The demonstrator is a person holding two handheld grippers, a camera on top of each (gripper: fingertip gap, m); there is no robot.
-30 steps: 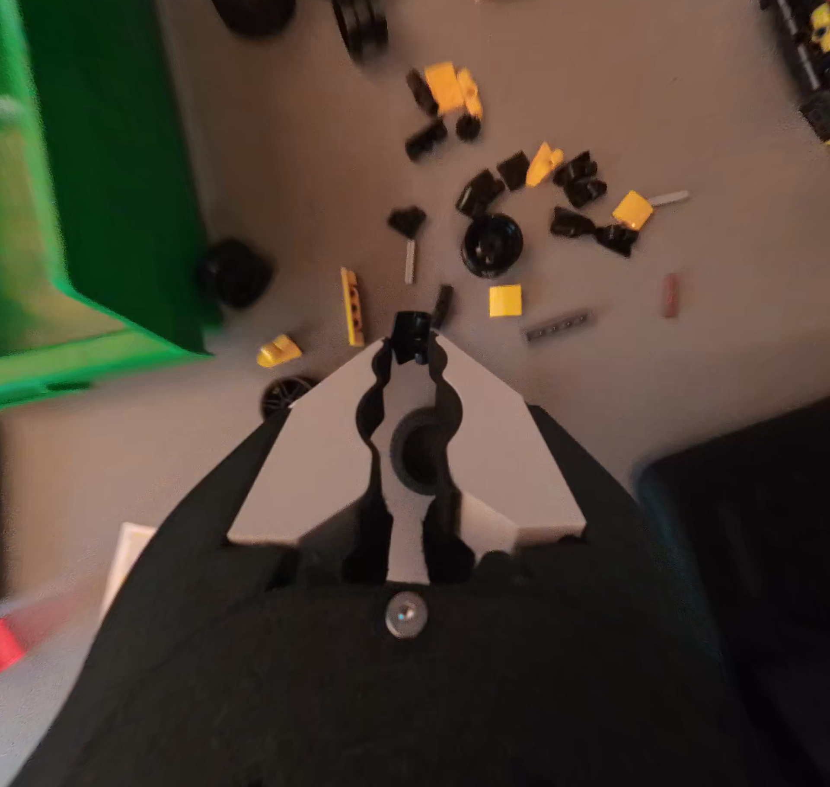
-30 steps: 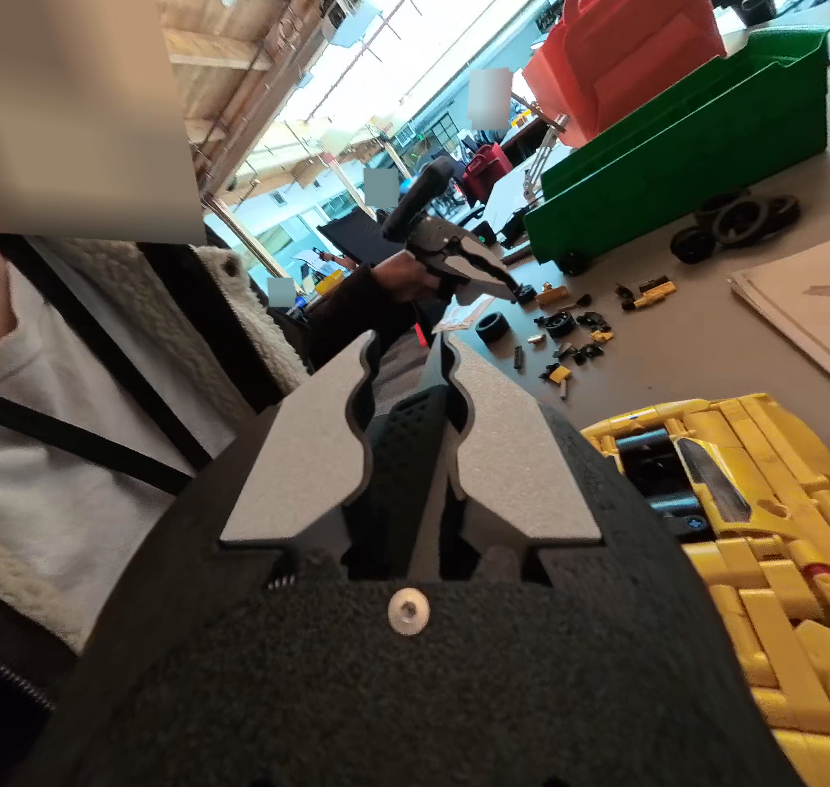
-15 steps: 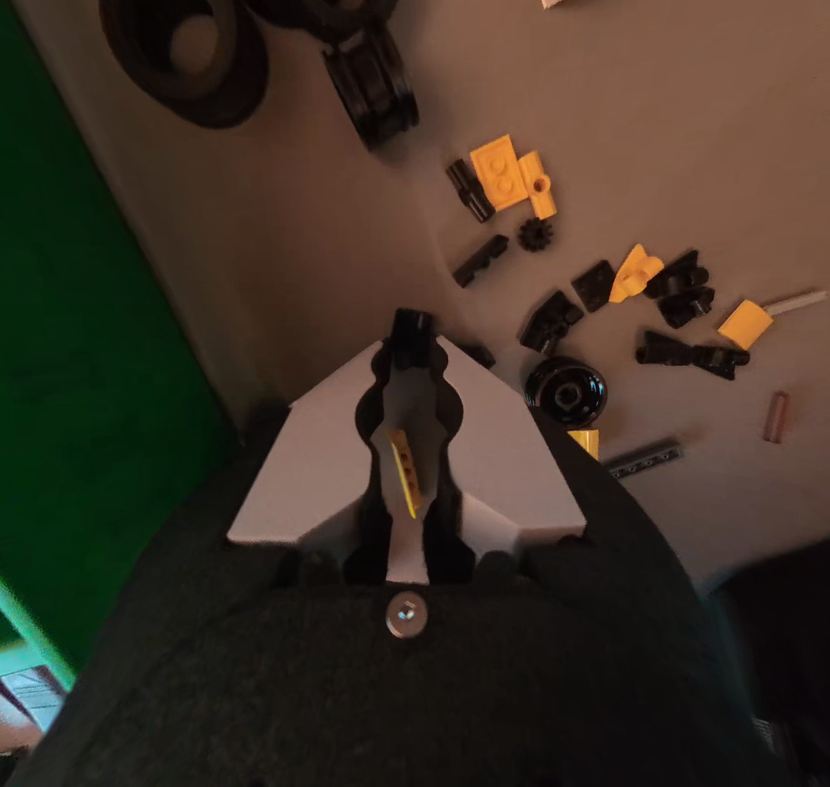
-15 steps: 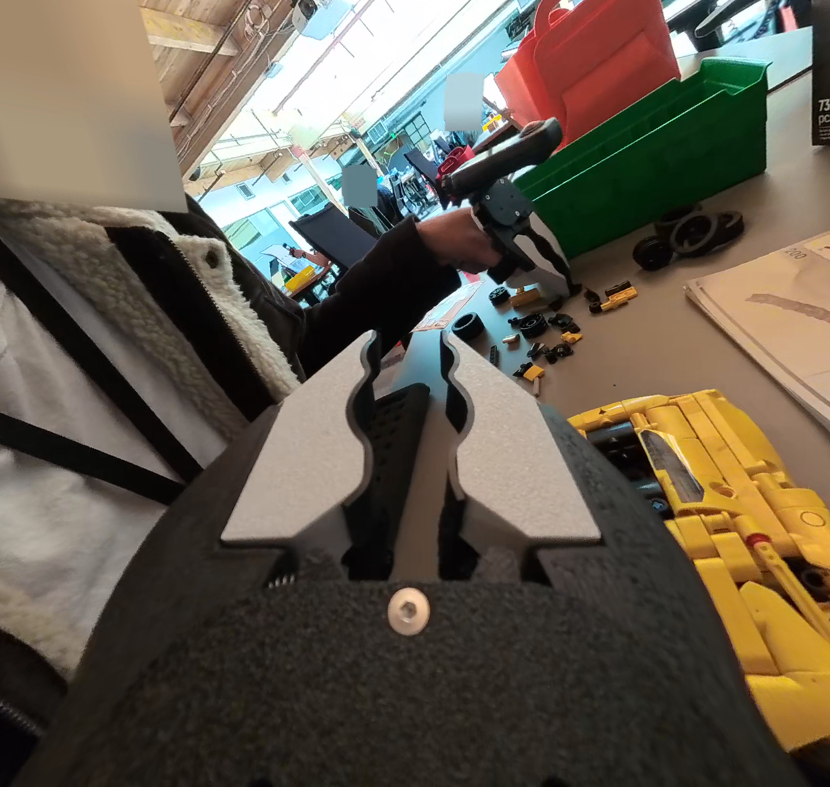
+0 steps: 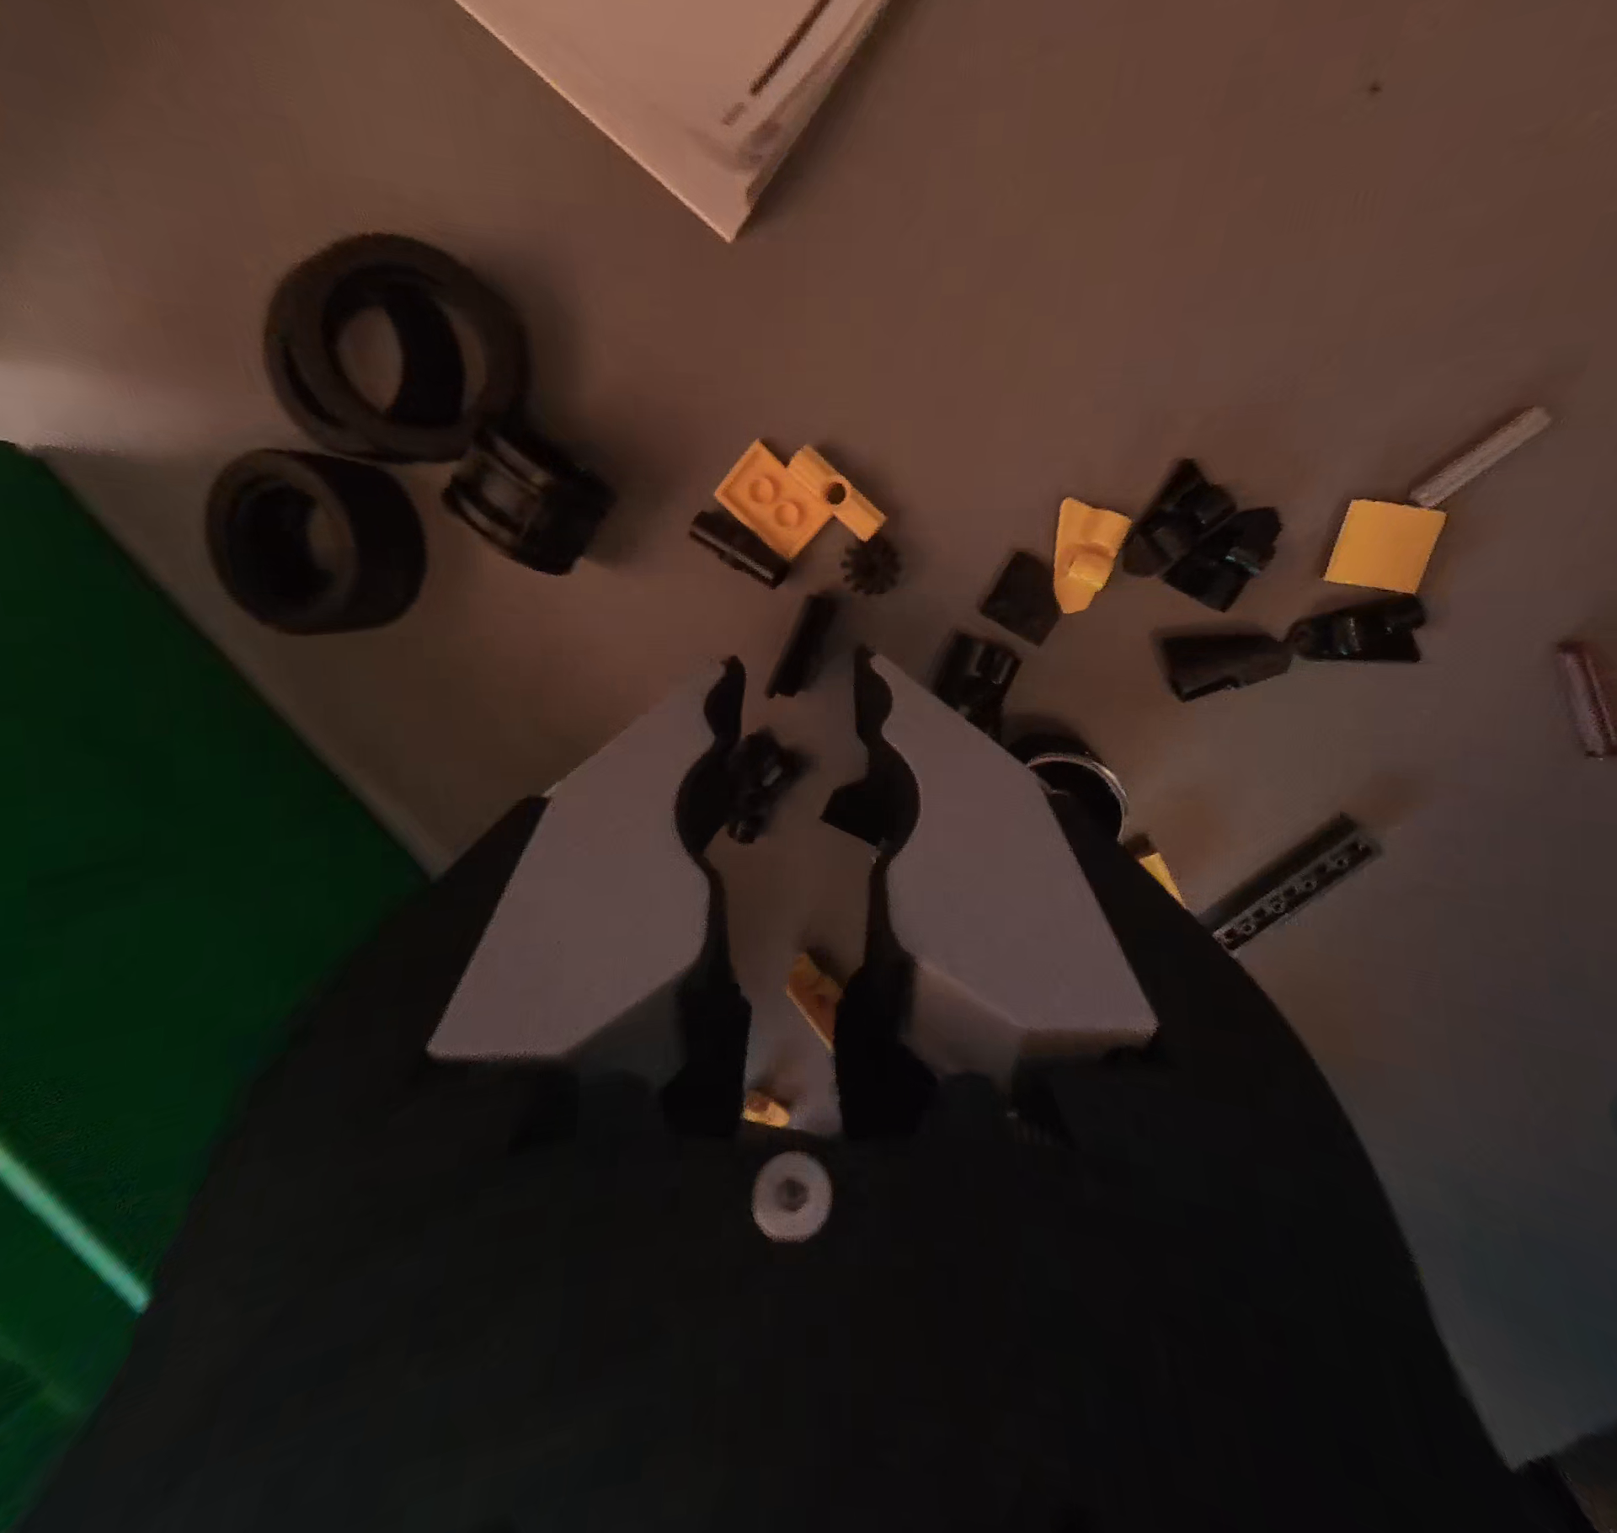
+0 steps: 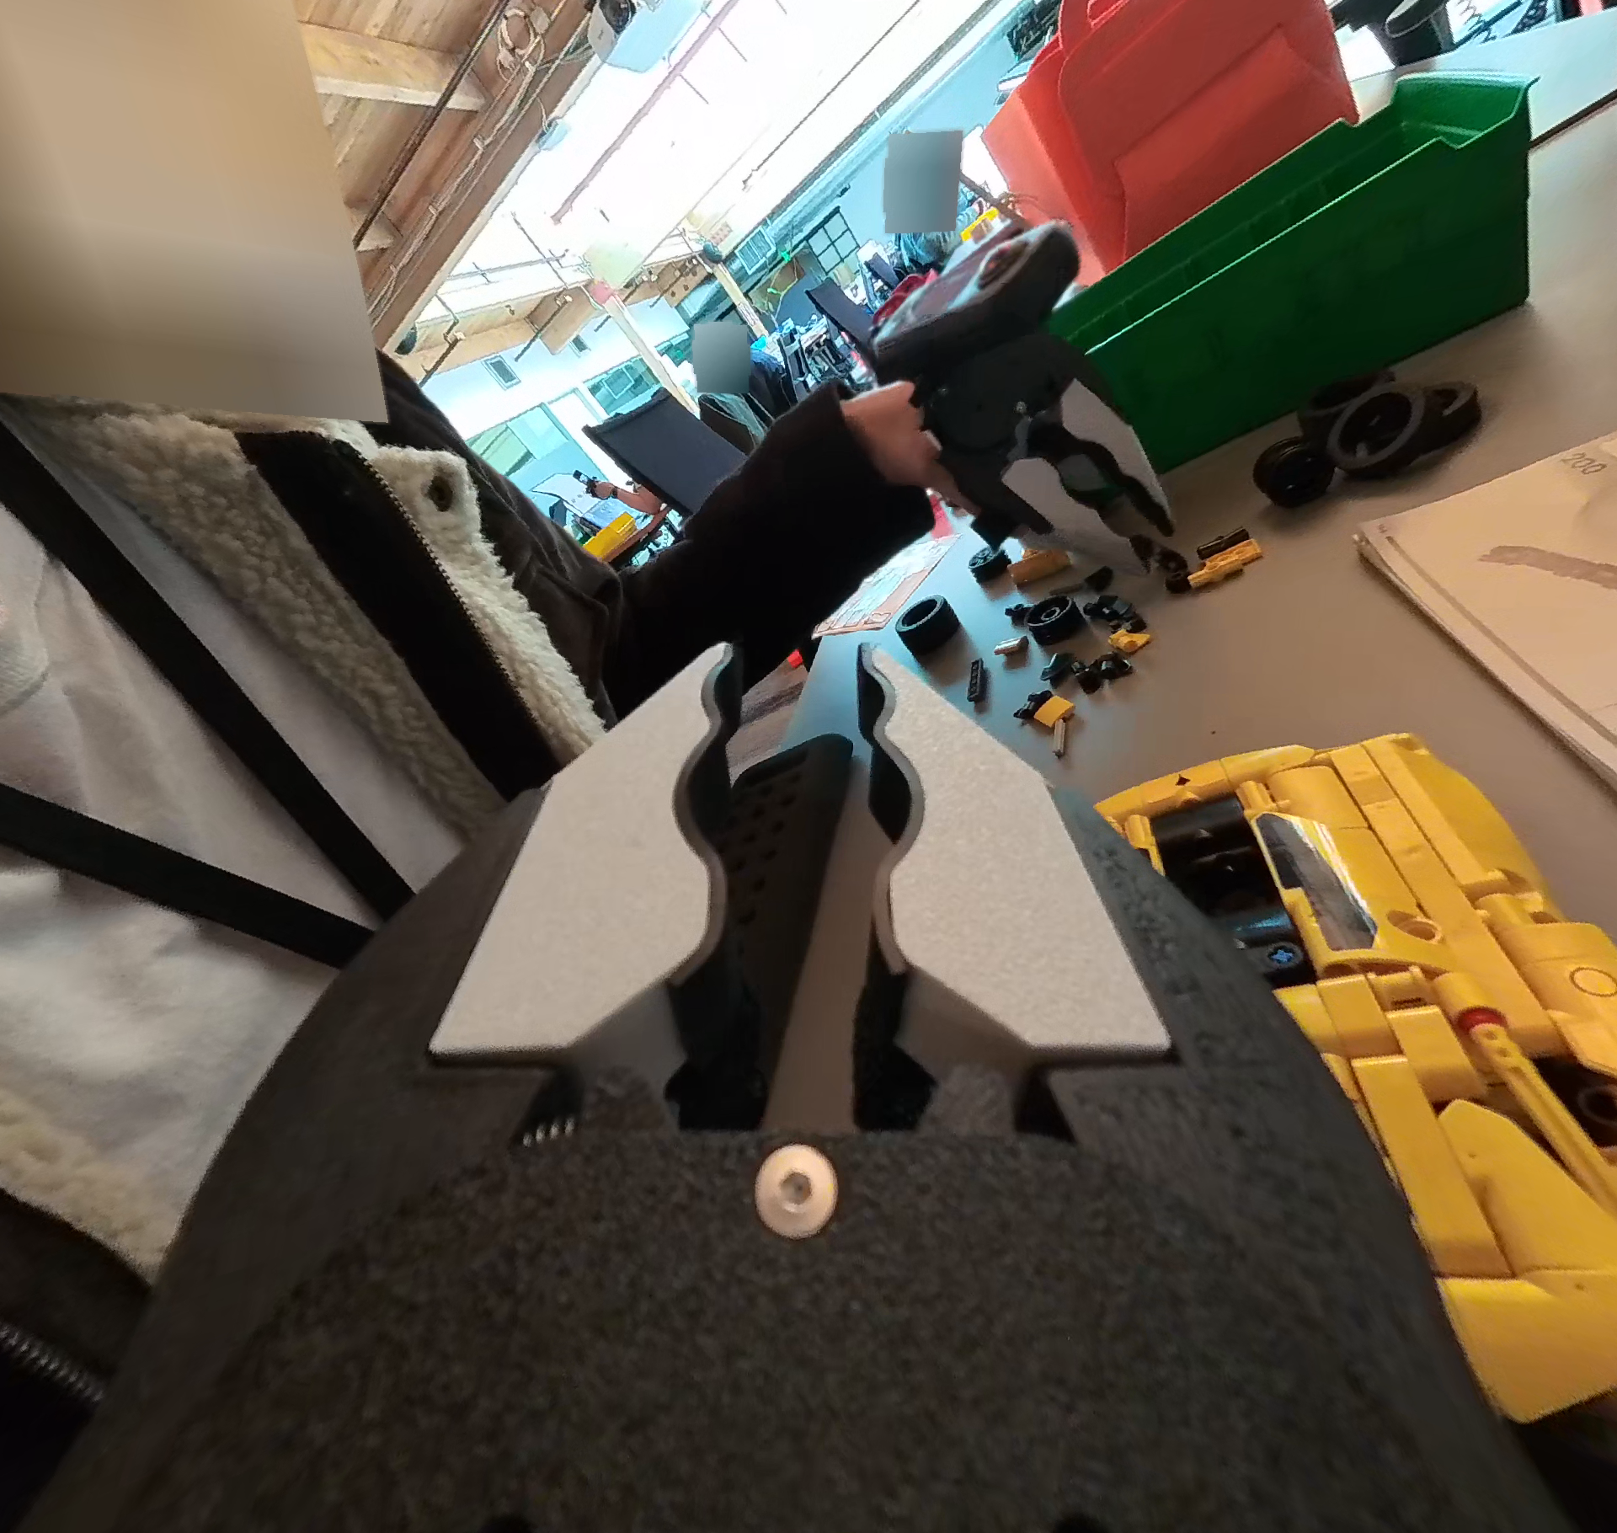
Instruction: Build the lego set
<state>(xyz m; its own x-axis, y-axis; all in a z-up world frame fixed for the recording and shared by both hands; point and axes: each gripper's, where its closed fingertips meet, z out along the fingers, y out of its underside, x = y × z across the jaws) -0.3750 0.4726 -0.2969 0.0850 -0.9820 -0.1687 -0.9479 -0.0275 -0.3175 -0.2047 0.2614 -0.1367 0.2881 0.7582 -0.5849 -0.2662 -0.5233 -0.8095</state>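
My left gripper (image 5: 796,677) hangs over the scatter of loose pieces with its jaws spread and nothing pinched between them; a small black connector (image 5: 759,778) lies in the gap, close against my left finger, and I cannot tell whether it touches the pad or rests free on the grey table (image 5: 1137,310). I judge I am poised here because this is the parts pool, and spread jaws pointing down are how I would pick the next piece. Just past my tips lies a slim black bar (image 5: 803,646), and beyond it a little black gear (image 5: 869,568) beside a yellow plate (image 5: 774,506). The tyres (image 5: 394,353) sit farther out to my left, next to the green bin (image 5: 131,791), and the instruction booklet (image 5: 700,29) lies far ahead, probably kept within sight for reference. My right gripper (image 6: 796,668) is also parted and empty, held low and idle, pointing toward my own body. Just to its right sits the yellow car model (image 6: 1400,922), the set itself: a long, low body of smooth yellow panels with a dark cockpit opening and no wheels that I can see, so I take it to be well along but unfinished.
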